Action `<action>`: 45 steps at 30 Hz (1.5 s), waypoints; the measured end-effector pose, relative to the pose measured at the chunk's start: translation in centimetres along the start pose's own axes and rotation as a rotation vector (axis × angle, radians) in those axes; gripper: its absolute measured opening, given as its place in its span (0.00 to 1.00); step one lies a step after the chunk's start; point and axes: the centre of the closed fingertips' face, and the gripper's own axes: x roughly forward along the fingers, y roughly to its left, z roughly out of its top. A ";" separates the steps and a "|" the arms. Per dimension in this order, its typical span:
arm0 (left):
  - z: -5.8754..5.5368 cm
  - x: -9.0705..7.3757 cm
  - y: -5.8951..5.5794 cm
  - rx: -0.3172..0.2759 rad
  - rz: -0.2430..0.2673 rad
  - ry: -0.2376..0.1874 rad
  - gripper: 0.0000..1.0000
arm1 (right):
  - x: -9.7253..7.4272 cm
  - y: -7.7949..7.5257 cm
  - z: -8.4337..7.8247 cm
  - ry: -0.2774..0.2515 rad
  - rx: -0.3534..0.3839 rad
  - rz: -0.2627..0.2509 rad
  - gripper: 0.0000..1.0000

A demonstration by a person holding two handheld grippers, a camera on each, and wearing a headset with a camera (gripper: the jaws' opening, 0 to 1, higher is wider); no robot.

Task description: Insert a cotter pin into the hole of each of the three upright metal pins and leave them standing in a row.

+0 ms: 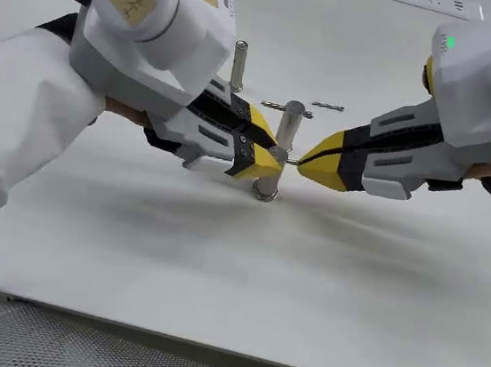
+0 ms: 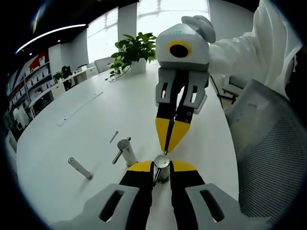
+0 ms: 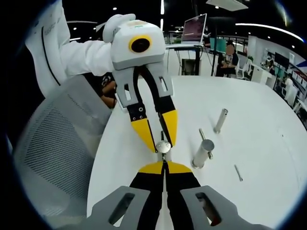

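Upright metal pin (image 2: 161,162) clamped in left tongs (image 1: 268,158); right tongs (image 1: 304,164) pinch horizontal cotter pin (image 1: 292,161).

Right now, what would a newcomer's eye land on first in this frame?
Two yellow-tipped grippers meet nose to nose: the left gripper clamps an upright metal pin, the right gripper holds a thin cotter pin at its side. Behind stand a second pin with a fitted cotter pin through it and a third pin, bare, farther back; a loose cotter pin lies on the white table.
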 end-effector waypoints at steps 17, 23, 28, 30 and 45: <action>-0.8 -0.6 0.5 -0.010 0.012 -0.020 0.17 | -0.1 0.1 0.0 0.004 0.010 -0.010 0.00; -1.8 -1.8 0.5 -0.053 0.027 -0.039 0.38 | -0.1 0.0 0.3 0.001 0.018 -0.023 0.09; -2.7 -3.0 1.1 -0.093 0.092 -0.068 0.62 | 0.3 0.2 0.3 0.007 0.030 -0.025 0.14; -3.1 -3.5 0.8 -0.110 0.095 -0.075 0.69 | 0.6 0.3 0.4 0.008 0.032 -0.025 0.15; -4.4 -6.0 0.4 -0.182 0.127 -0.123 0.99 | 2.4 0.4 0.9 0.009 0.040 -0.025 0.15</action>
